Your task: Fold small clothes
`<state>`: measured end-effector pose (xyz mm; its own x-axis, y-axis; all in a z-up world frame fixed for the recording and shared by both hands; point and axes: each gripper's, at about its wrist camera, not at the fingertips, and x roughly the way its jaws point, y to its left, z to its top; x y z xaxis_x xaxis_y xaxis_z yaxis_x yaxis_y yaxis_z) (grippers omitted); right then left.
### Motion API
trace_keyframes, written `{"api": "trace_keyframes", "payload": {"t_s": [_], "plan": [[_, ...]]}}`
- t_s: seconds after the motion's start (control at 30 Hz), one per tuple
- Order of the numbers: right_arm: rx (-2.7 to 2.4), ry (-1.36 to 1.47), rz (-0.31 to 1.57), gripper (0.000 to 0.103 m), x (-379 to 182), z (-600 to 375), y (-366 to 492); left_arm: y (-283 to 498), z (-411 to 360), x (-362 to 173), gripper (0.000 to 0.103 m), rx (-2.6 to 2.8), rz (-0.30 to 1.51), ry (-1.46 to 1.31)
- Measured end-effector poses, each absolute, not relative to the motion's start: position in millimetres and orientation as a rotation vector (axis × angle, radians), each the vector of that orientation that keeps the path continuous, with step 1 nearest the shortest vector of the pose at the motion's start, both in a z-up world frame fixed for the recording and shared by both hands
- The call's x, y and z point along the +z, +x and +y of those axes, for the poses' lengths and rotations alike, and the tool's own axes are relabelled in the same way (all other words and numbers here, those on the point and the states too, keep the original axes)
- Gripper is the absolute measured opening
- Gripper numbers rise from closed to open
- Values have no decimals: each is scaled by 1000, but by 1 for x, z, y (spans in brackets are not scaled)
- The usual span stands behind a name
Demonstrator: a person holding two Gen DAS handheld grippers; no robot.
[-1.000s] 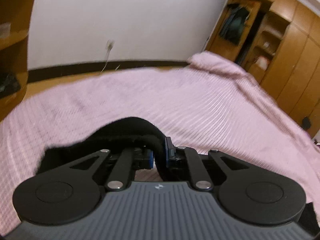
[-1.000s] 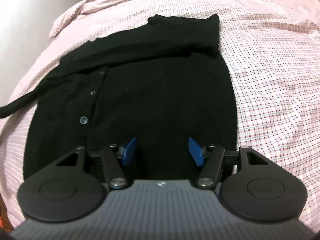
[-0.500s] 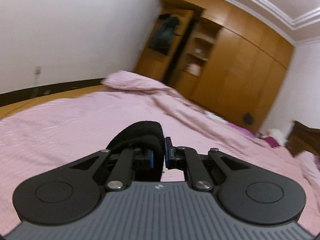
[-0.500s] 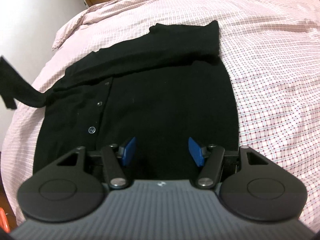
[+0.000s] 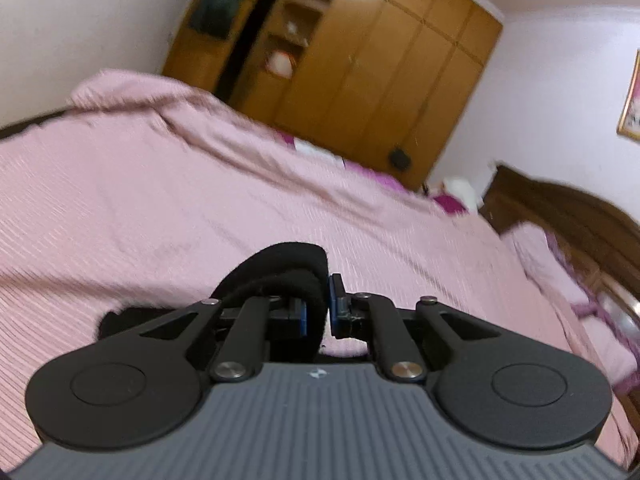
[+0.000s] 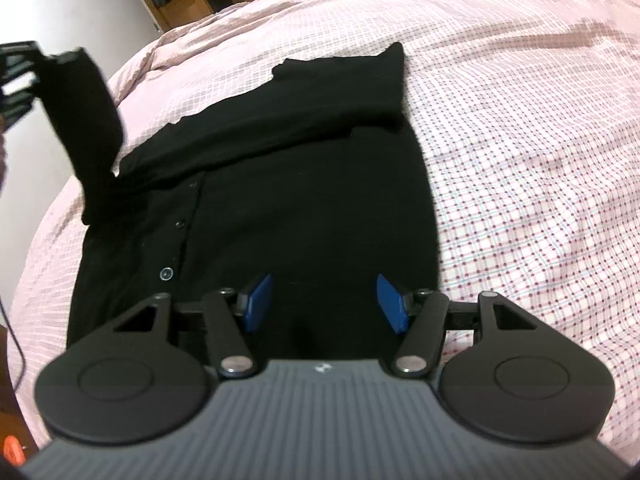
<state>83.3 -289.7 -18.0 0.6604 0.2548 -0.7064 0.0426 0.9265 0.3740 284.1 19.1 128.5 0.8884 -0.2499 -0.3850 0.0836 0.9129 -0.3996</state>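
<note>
A black buttoned cardigan (image 6: 280, 200) lies flat on the pink checked bedspread (image 6: 520, 160), its far sleeve folded across the top. My left gripper (image 5: 318, 304) is shut on the cuff of the near-left black sleeve (image 5: 288, 264). In the right wrist view that sleeve (image 6: 86, 104) hangs raised above the garment's left side, with the left gripper (image 6: 20, 68) at the frame's left edge. My right gripper (image 6: 324, 300) is open and empty, hovering over the cardigan's lower hem.
The bedspread (image 5: 160, 200) fills the left view. A wooden wardrobe (image 5: 360, 60) stands beyond the bed and a dark wooden headboard (image 5: 560, 216) at the right. A thin cable (image 6: 12, 344) hangs at the bed's left edge.
My left gripper has lifted the sleeve off the bed and swung it up and to the right. The right gripper has stayed open over the hem.
</note>
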Motion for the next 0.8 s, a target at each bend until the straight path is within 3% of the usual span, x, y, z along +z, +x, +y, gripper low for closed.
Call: {"api": "trace_keyframes", "payload": {"t_s": [0.47, 0.5, 0.57, 0.8], "plan": [[121, 415, 848, 60, -30, -300, 86, 324, -44, -6, 16, -226, 753, -226], [120, 412, 850, 60, -30, -299, 86, 328, -45, -12, 19, -225, 776, -214], [120, 409, 850, 60, -30, -299, 86, 330, -43, -19, 37, -218, 806, -199], [117, 397, 844, 60, -29, -291, 88, 290, -40, 7, 71, -194, 817, -112]]}}
